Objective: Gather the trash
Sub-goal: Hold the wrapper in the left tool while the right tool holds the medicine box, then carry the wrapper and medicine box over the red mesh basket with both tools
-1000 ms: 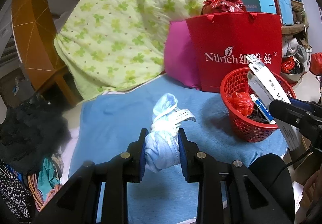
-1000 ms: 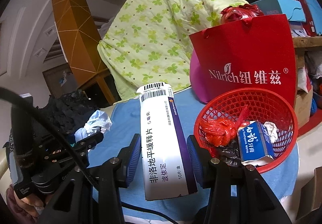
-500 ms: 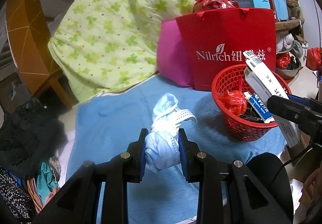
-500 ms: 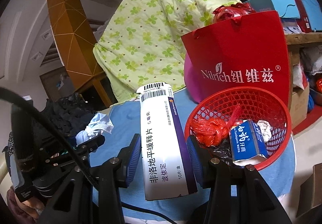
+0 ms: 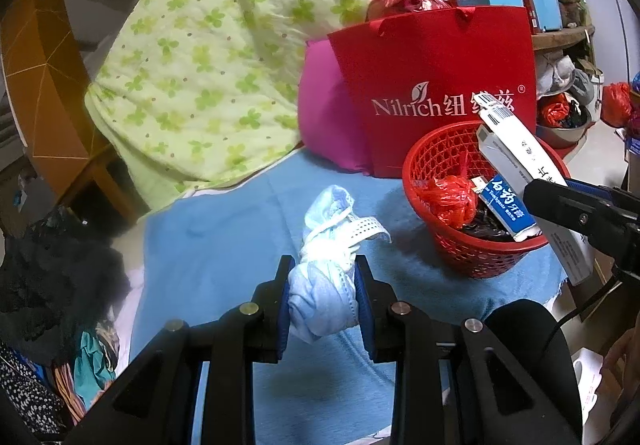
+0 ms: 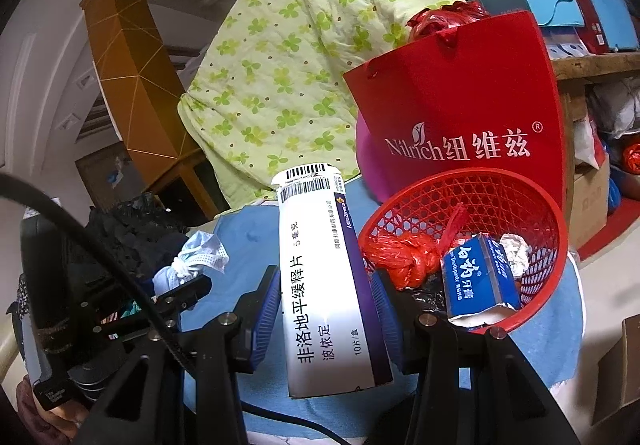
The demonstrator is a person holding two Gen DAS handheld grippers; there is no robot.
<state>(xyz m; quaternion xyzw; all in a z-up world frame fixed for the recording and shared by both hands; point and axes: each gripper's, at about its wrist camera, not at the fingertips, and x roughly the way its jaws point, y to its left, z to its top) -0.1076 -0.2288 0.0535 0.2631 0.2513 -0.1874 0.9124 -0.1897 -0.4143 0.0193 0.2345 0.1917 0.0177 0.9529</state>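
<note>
Between the blue pads of the left gripper [image 5: 323, 299], in the left wrist view, sits a soft crumpled pale-blue face mask [image 5: 326, 273], pinched tight, its perforated strap curling out above a fuzzy blue blanket [image 5: 224, 245]; to the right stands a round red plastic mesh basket [image 5: 472, 257] holding a knotted red plastic bag [image 5: 450, 201] and a blue toothpaste box [image 5: 508, 207], with a glossy red paper bag [image 5: 436, 85], a pink cushion [image 5: 324, 117] and a quilted green clover-print quilt [image 5: 224, 57] behind. Over in the right wrist view, the right gripper [image 6: 326, 305] clamps a long white cardboard medicine box [image 6: 328, 285] upright, just left of the basket [image 6: 548, 245], in a cluttered room with an orange wooden cabinet [image 6: 128, 65] far left
</note>
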